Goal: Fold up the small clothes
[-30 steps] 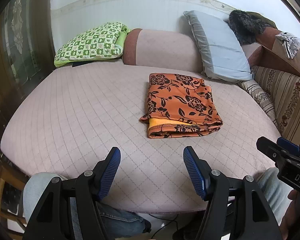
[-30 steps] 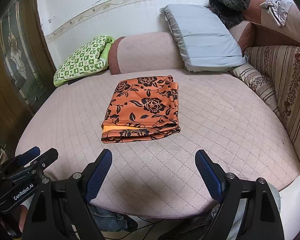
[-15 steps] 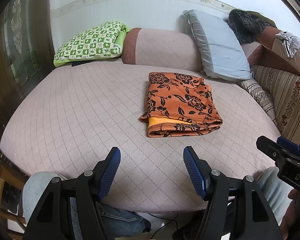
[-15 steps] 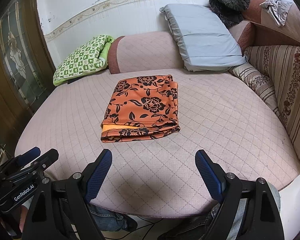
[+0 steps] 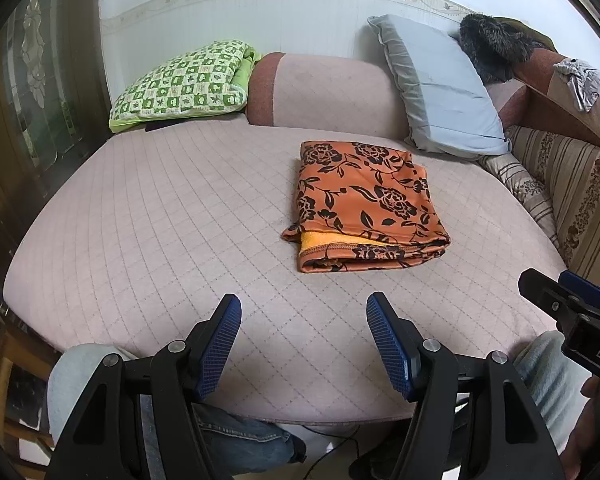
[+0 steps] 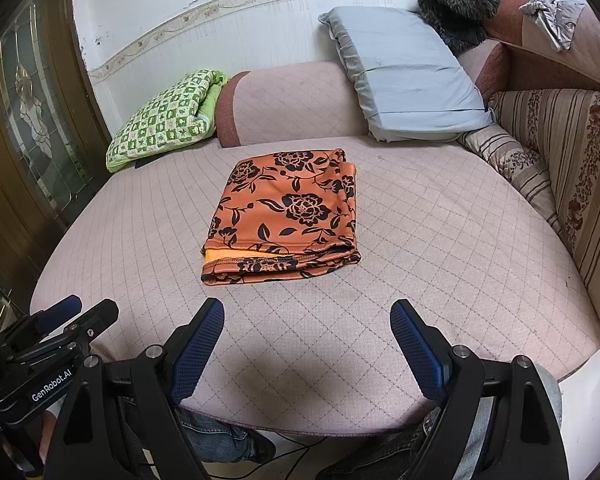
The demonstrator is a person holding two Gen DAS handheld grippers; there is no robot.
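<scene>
Folded orange floral cloth [image 6: 286, 216] lying on a quilted pink cushion [image 6: 440, 264], with two empty claws hovering at the near edge.

The right claw [image 6: 307, 322] is pointing down at the cushion with its blue pads [image 6: 198, 346] spread wide, nothing sitting between them and the cloth lying well beyond. The left claw [image 6: 76, 314] is showing at the lower left. A grey pillow [image 6: 404, 88] and a green checked pillow [image 6: 164, 118] are leaning at the back.
</scene>
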